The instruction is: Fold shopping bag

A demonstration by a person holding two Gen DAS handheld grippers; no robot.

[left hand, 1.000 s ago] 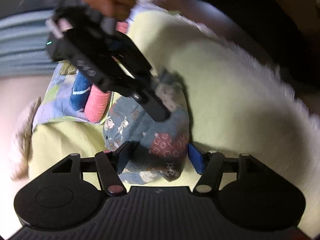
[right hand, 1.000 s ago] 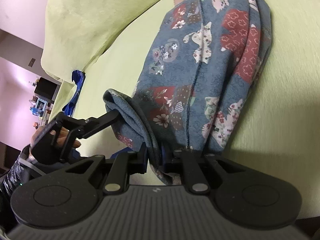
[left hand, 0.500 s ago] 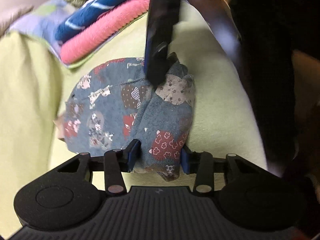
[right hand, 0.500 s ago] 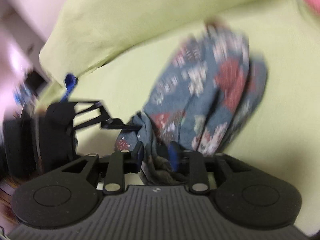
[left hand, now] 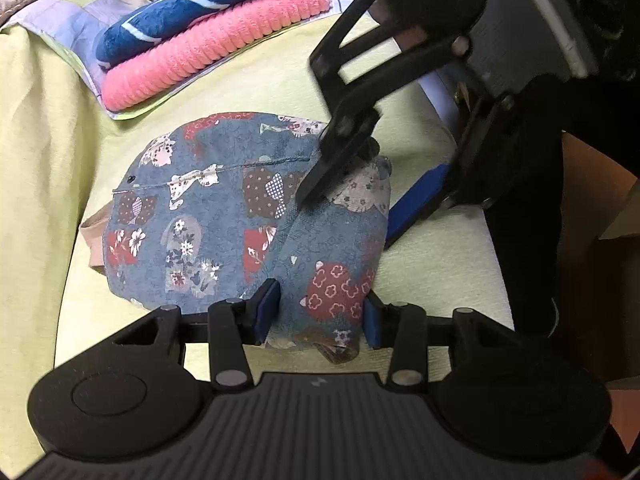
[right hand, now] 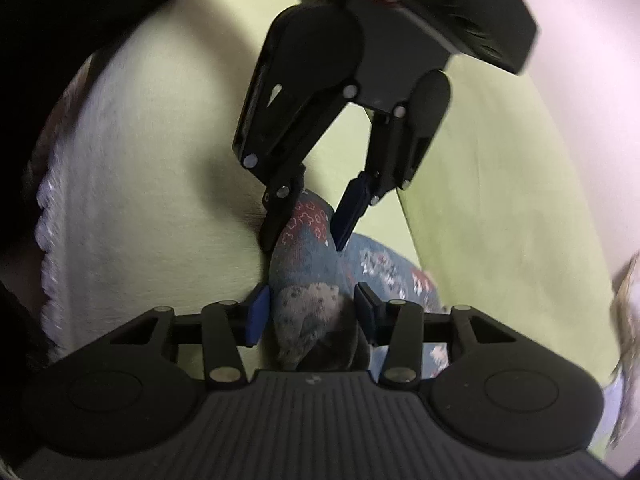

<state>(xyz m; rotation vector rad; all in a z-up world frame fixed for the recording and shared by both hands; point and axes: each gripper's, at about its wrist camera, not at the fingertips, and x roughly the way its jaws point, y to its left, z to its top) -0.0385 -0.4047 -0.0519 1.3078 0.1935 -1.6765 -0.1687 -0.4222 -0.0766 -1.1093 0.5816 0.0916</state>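
The blue patchwork-print fabric shopping bag (left hand: 208,216) lies bunched on the pale green bedspread (left hand: 420,264), below the folded pink ribbed towel (left hand: 212,44). The left hand-held gripper (left hand: 318,314) and the right hand-held gripper (right hand: 306,312) each straddle its raised fold, jaws partly open, neither visibly clamping. Judgement: close both evenly on the fold, then lay it flat without dragging.

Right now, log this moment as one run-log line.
left tool: open, straddling bag fold | right tool: open, straddling other end | shopping bag: part-folded on green cover | step: fold unfinished
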